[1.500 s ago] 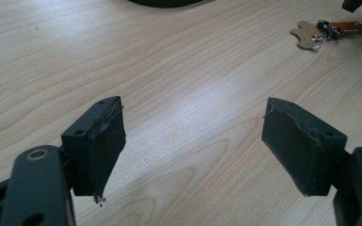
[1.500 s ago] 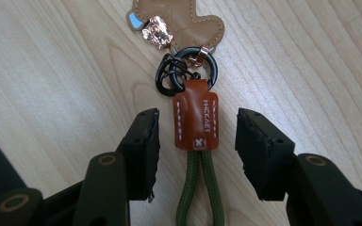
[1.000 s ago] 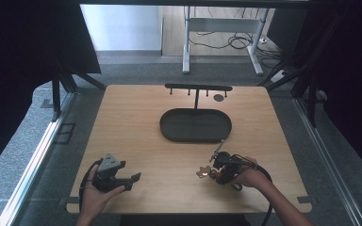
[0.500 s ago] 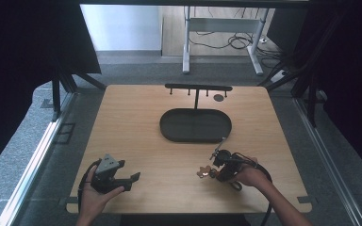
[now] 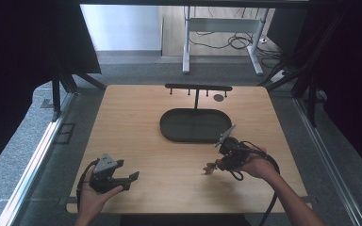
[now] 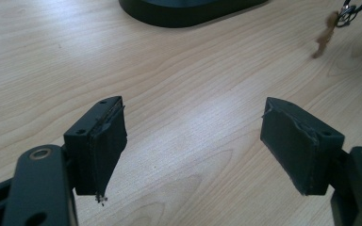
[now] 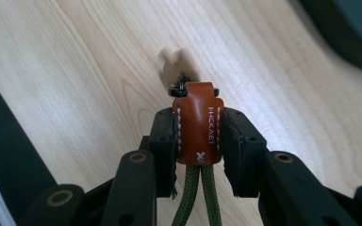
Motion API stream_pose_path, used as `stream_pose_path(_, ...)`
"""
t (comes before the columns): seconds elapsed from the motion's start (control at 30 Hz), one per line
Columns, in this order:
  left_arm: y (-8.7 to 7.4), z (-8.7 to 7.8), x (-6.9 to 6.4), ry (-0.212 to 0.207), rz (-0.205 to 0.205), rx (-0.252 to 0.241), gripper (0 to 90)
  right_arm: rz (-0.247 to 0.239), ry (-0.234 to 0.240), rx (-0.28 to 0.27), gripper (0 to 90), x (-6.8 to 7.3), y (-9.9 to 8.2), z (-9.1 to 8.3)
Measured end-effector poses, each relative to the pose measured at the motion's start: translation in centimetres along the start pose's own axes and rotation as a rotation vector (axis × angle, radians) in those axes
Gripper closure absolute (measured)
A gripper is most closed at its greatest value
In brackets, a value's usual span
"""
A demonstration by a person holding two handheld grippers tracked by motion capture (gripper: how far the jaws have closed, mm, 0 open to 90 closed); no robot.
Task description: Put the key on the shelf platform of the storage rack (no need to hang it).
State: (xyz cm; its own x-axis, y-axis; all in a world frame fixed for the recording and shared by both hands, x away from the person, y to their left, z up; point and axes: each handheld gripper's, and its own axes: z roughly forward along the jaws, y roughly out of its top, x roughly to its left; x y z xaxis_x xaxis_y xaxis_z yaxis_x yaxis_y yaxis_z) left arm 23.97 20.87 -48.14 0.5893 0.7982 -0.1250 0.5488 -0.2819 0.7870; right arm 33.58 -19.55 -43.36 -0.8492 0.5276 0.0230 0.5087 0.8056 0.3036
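While the left claw (image 5: 131, 178) rests spread and empty low on the desk (image 5: 136, 122), the right claw (image 7: 199, 136) clamps the keychain's leather tab (image 7: 198, 125). Key (image 5: 210, 166) dangles leftward; dark tray (image 5: 195, 125) lies just beyond, nearer the right hand.

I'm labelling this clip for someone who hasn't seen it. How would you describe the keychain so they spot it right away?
On the wooden table, look just in front of the dark oval tray to the right gripper. Its jaws pinch the keychain: a brown leather tab with white stitching, green cord behind, and a key dangling off its ring.
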Motion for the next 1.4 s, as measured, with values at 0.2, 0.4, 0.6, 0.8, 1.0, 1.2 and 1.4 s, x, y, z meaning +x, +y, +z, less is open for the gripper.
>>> stream_pose_path(0.2, 0.0, -0.2, 0.1, -0.002, -0.004, -0.007, 23.2, -0.003, -0.017, -0.023, 67.3, -0.3, 0.7, -1.7)
stream_pose_path(0.4, 0.0, -0.1, 0.1, -0.005, -0.005, -0.007, 23.2, -0.009, -0.03, -0.043, 67.4, -0.6, 1.4, -3.2)
stream_pose_path(0.6, 0.1, -0.1, 0.0, -0.006, -0.005, -0.005, 23.1, -0.011, -0.052, -0.056, 67.3, -0.9, 2.1, -4.4)
stream_pose_path(0.8, 0.0, -0.2, 0.2, -0.005, -0.01, -0.008, 23.1, -0.012, -0.059, -0.06, 67.3, -1.2, 2.3, -4.6)
stream_pose_path(1.0, 0.0, 0.0, 0.2, -0.008, -0.009, -0.004, 23.2, -0.015, -0.069, -0.056, 67.3, -1.7, 2.9, -4.8)
stream_pose_path(1.2, 0.0, 0.0, 0.1, -0.012, -0.007, -0.003, 23.1, -0.024, -0.088, -0.058, 67.3, -2.4, 4.1, -5.2)
stream_pose_path(1.4, 0.0, 0.0, 0.2, -0.012, -0.01, -0.003, 23.1, -0.026, -0.095, -0.058, 67.3, -3.2, 5.1, -4.9)
